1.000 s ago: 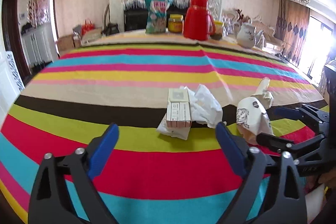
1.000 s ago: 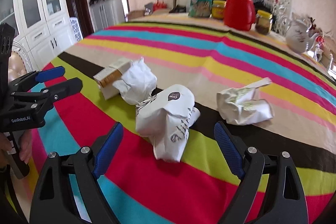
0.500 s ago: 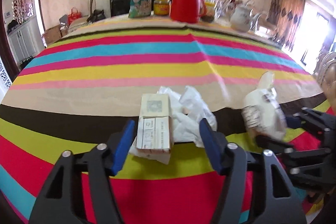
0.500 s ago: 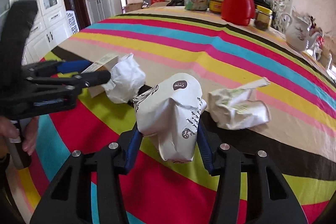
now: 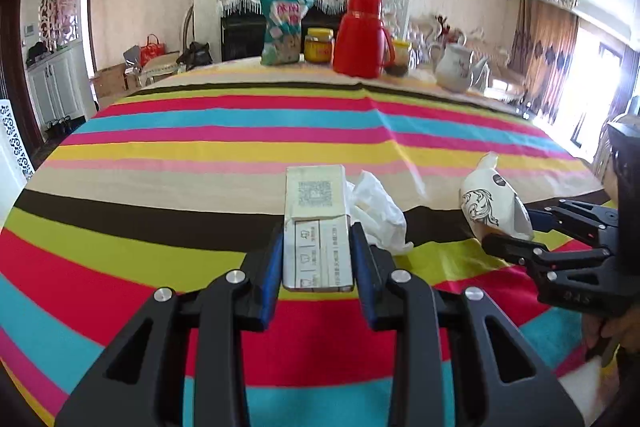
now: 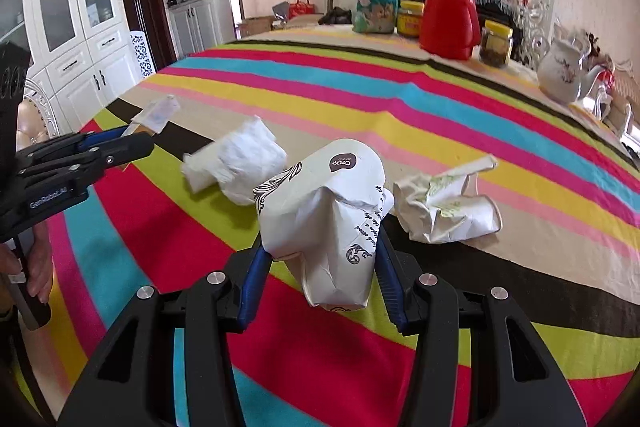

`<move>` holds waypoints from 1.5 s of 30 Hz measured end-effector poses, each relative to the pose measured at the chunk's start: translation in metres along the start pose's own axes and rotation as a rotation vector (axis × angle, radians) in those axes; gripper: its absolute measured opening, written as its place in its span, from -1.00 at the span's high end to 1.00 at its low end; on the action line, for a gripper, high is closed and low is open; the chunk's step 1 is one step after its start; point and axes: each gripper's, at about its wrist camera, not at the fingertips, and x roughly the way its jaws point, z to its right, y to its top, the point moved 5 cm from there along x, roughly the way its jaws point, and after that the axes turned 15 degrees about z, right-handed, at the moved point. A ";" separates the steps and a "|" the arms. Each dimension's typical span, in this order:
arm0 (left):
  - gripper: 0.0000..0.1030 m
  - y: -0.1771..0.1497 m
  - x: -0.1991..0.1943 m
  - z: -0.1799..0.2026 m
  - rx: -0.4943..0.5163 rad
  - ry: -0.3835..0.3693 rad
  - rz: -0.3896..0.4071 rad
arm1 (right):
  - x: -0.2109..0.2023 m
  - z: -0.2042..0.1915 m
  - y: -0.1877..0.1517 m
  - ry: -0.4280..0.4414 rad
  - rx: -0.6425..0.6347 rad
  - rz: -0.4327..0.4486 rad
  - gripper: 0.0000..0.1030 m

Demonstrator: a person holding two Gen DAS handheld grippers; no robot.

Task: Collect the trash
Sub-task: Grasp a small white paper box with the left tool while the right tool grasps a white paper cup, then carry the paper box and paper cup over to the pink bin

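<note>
Crumpled paper cup (image 6: 324,219) between right gripper (image 6: 320,267) pads

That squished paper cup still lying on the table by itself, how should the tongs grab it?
Take the crumpled cup across its flattened middle, coming from above on the near side. It lies on its side on the striped tablecloth, squashed and wrinkled, so the body should fit between the pads. The torn strip pointing up and away looks too thin and floppy to hold. Both tongs are full at present, so one would probably need emptying first.
</note>
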 end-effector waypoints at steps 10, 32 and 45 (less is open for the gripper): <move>0.39 -0.001 -0.069 0.001 0.021 0.025 0.109 | -0.052 -0.038 0.013 0.008 -0.010 0.113 0.07; 0.38 -0.005 -0.200 -0.010 0.026 0.072 0.307 | -0.116 -0.139 0.042 0.046 -0.058 0.336 0.07; 0.38 -0.020 -0.260 -0.060 0.013 0.152 0.323 | -0.107 -0.201 0.043 0.095 -0.123 0.341 0.07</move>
